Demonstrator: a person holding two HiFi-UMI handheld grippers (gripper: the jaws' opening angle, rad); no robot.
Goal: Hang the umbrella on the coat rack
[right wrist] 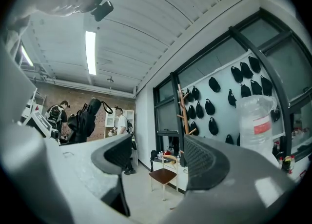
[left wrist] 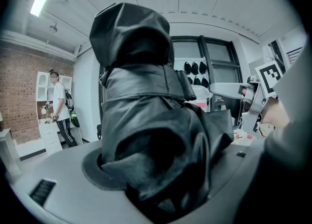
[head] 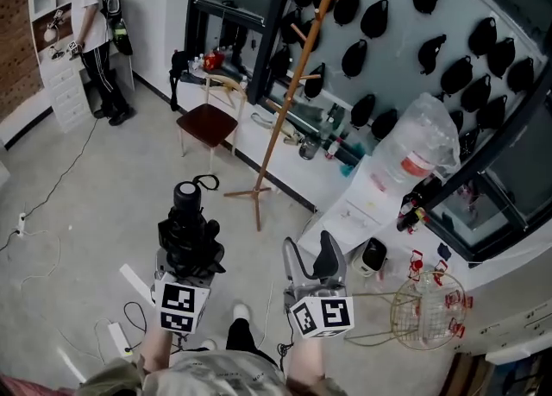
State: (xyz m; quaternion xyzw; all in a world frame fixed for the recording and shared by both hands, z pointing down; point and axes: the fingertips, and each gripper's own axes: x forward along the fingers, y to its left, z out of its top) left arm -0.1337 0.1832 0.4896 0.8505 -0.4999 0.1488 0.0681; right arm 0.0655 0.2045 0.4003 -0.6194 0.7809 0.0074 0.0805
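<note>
The left gripper (head: 188,252) is clamping the folded black fabric umbrella (left wrist: 146,120); the right gripper (right wrist: 157,167) is gaping empty. The tall wooden coat rack (head: 289,101) is standing well apart; hanging is pending.

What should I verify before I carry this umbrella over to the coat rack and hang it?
1. Grip: the left gripper is closed on the folded umbrella, which stands upright. Ok.
2. Spare hand: the right gripper has its jaws apart with nothing between them. Ok.
3. Strap loop at the umbrella's top hangs free. Ok.
4. Coat rack stands upright and its pegs look bare. Ok.
5. Path: the chair stands apart from the rack's foot and the person is far off. Ok.
6. Whether the loop fits over a peg: cannot tell.
</note>
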